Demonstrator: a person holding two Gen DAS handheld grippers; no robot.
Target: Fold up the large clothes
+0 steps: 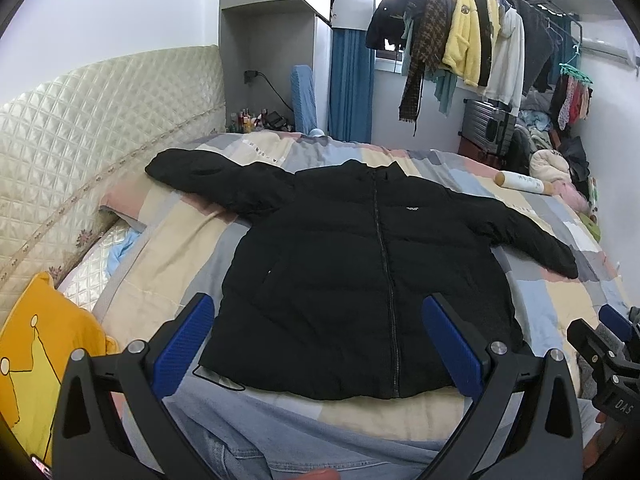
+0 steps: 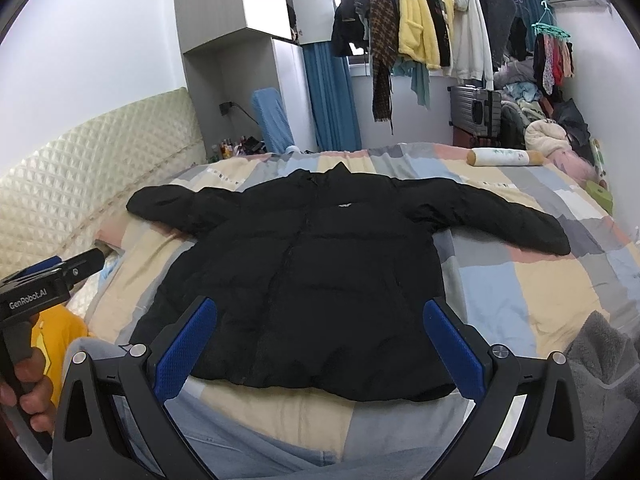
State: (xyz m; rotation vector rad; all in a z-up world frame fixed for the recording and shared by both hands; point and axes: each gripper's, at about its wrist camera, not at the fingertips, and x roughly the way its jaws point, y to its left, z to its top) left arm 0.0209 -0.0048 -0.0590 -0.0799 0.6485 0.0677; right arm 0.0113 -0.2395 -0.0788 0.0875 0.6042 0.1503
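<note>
A black puffer jacket (image 1: 352, 264) (image 2: 316, 276) lies flat and zipped on the bed, front up, both sleeves spread out to the sides. My left gripper (image 1: 320, 344) hovers open above the jacket's hem, nothing between its blue pads (image 1: 188, 340). My right gripper (image 2: 320, 344) is also open over the hem, a little to the right, its blue pads (image 2: 452, 344) empty. The right gripper's body (image 1: 608, 356) shows at the right edge of the left wrist view; the left gripper's body (image 2: 36, 292), held by a hand, shows at the left of the right wrist view.
The bed has a patchwork quilt (image 1: 460, 184) and a quilted cream headboard (image 1: 80, 120) at the left. A yellow garment (image 1: 36, 360) lies at the near left. A white cylinder (image 2: 504, 157) rests at the far right. Clothes hang on a rack (image 2: 432, 28) behind.
</note>
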